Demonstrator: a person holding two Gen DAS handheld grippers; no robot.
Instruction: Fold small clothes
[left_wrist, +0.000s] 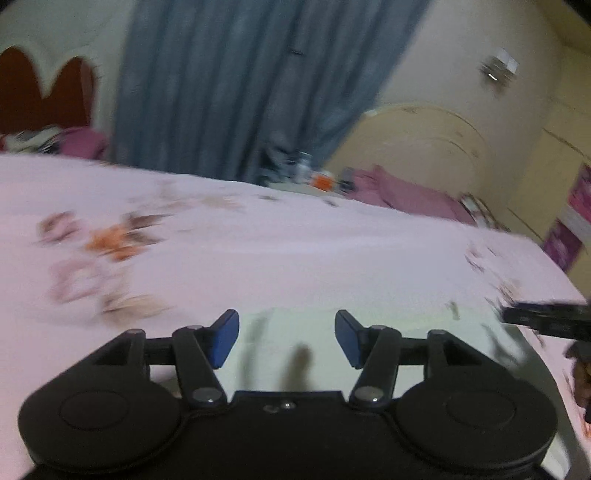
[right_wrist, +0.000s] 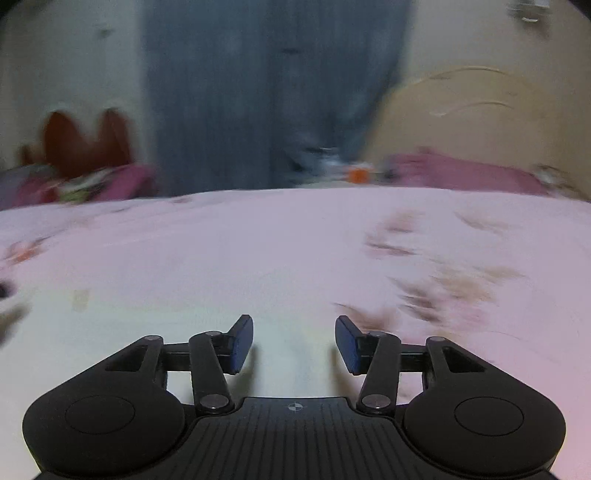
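Both views are blurred by motion. A pale whitish garment (left_wrist: 291, 332) lies flat on the pink floral bedsheet (left_wrist: 258, 251), just under and ahead of my left gripper (left_wrist: 287, 338), which is open and empty above it. The same pale cloth (right_wrist: 295, 339) shows below my right gripper (right_wrist: 294, 341), also open and empty. The black tip of the right gripper (left_wrist: 546, 319) pokes in at the right edge of the left wrist view.
The bed (right_wrist: 258, 240) fills the foreground. Beyond it hang blue curtains (left_wrist: 240, 92). A cream headboard (left_wrist: 424, 140) with pink pillows (left_wrist: 406, 192) stands at the back right. A cluttered bedside surface (left_wrist: 306, 173) sits behind the bed. Dark red furniture (left_wrist: 40, 96) is at the back left.
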